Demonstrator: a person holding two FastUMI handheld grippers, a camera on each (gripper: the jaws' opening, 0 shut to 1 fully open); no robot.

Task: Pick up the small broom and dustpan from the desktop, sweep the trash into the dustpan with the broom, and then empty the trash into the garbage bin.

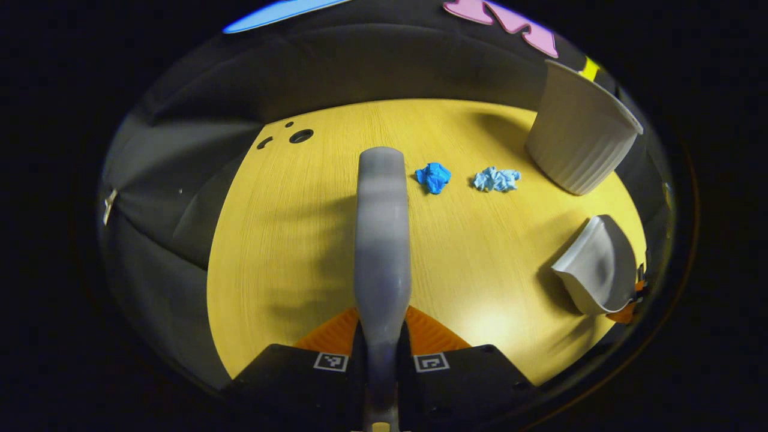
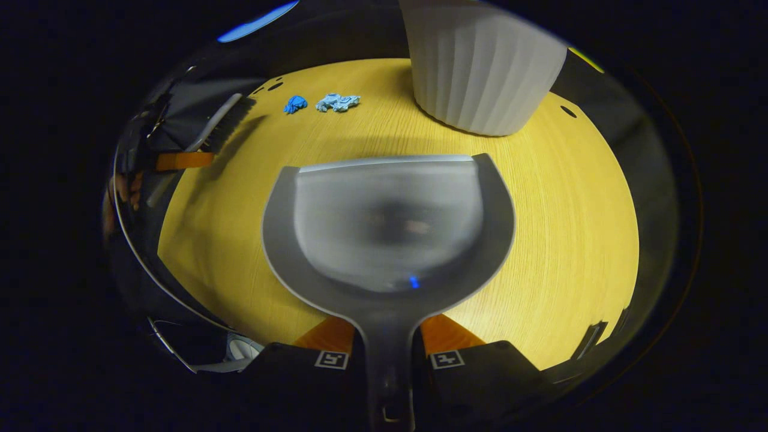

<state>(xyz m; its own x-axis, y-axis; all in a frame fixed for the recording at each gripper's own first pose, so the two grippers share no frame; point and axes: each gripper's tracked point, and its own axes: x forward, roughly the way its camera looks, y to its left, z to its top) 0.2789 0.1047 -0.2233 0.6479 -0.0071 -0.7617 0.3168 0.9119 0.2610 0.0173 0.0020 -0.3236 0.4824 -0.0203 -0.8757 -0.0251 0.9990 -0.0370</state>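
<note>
Between the jaws of the left gripper point(image 1: 381, 336), at the bottom centre of the left gripper view, the grey broom point(image 1: 382, 228) is clamped, running up to mid-frame. Beyond it on the yellow bench point(image 1: 276, 240) lie a dark blue paper scrap point(image 1: 434, 177) and a pale blue scrap point(image 1: 496, 179), side by side. A white ribbed garbage bin point(image 1: 579, 141) stands at upper right. Bottom centre of the right gripper view, the right gripper point(image 2: 389, 351) has its jaws clamped on the handle of the grey dustpan point(image 2: 390, 225), whose pan opens toward the bin.
</note>
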